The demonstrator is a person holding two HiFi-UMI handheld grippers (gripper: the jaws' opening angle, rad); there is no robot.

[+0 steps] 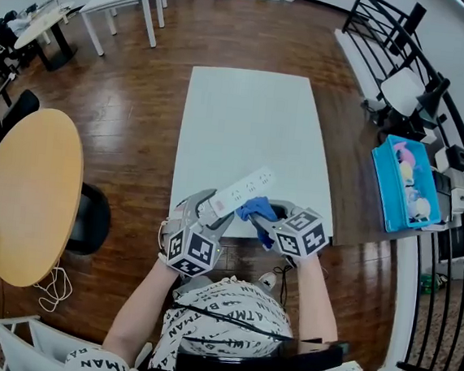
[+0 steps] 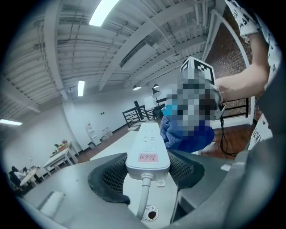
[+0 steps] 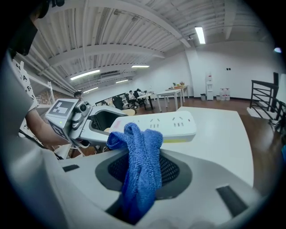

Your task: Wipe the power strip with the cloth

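Observation:
A white power strip (image 1: 244,188) is held up at an angle over the near edge of the white table (image 1: 247,109). My left gripper (image 1: 205,208) is shut on its cord end. In the left gripper view the strip (image 2: 147,150) sits between the two pads, its cord hanging down between them. My right gripper (image 1: 263,216) is shut on a blue cloth (image 1: 256,211). In the right gripper view the cloth (image 3: 140,165) bunches up out of the jaws and touches the strip's near side (image 3: 165,125). The left gripper (image 3: 85,118) shows beyond it. The cloth (image 2: 183,136) lies against the strip's right side.
A round wooden table (image 1: 31,194) and a black chair (image 1: 90,220) stand to the left. A blue bin (image 1: 403,185) with small items sits at the right beside a black railing (image 1: 455,161). White desks (image 1: 123,3) stand at the back left.

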